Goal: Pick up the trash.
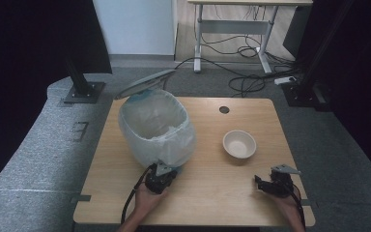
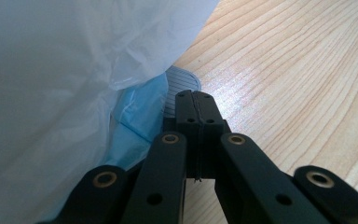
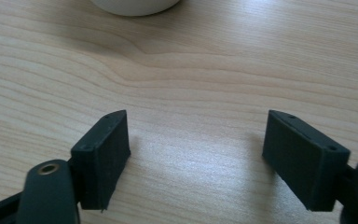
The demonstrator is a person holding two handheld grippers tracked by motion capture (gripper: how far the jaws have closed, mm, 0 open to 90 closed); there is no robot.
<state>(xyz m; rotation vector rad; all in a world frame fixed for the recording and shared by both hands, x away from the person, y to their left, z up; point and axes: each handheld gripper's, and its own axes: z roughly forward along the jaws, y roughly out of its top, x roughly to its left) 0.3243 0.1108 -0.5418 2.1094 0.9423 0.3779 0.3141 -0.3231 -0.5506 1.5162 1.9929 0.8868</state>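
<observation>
A pedal bin lined with a white plastic bag (image 1: 157,126) stands on the left half of the wooden table (image 1: 212,198), its grey lid (image 1: 145,83) raised. My left gripper (image 1: 163,175) sits at the bin's near foot. In the left gripper view its jaws (image 2: 195,100) are shut with nothing between them, tips on the grey ribbed pedal (image 2: 184,81), beside the bag (image 2: 51,93) and the blue bin wall (image 2: 142,112). A cream bowl (image 1: 239,144) stands to the right. My right gripper (image 1: 265,183) rests open on the table near the bowl (image 3: 135,4); its jaws (image 3: 198,135) hold nothing.
A round cable hole (image 1: 224,109) is in the table's far side. Beyond the table are a white desk frame (image 1: 234,29), loose cables on the floor (image 1: 249,79) and black stand bases (image 1: 83,92) (image 1: 304,94). Bare wood lies between the two grippers.
</observation>
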